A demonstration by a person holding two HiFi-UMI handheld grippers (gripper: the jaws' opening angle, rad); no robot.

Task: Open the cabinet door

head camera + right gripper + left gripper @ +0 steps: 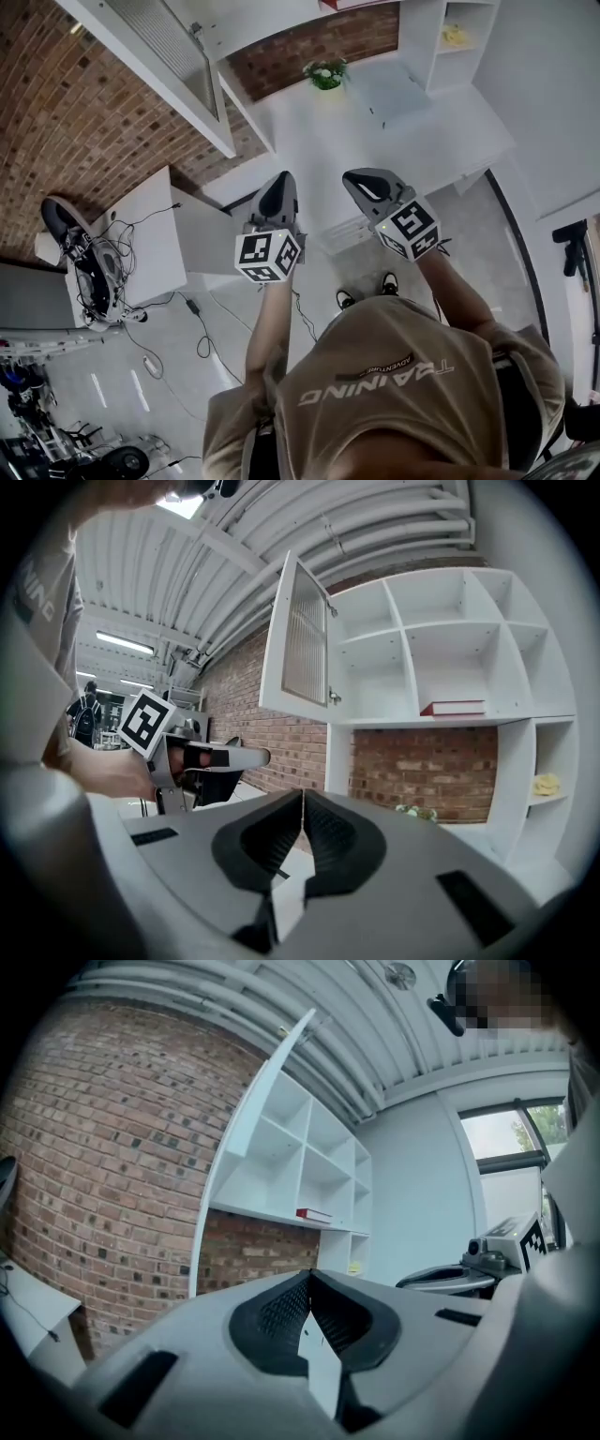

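Left gripper [279,180] and right gripper [352,176], grey plastic, are hovering side by side, jaws pressed together, gripping nothing.
White-framed ribbed-glass cabinet door [305,639] is standing swung wide off the white cubby shelving [450,658], well apart from both tools, open air lying between.

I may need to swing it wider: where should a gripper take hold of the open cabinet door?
Probably the cabinet door's free vertical edge, near the lower corner, approached from the room side with jaws straddling the thin white frame. It stands swung clear of the shelves; the other edge is hinged.
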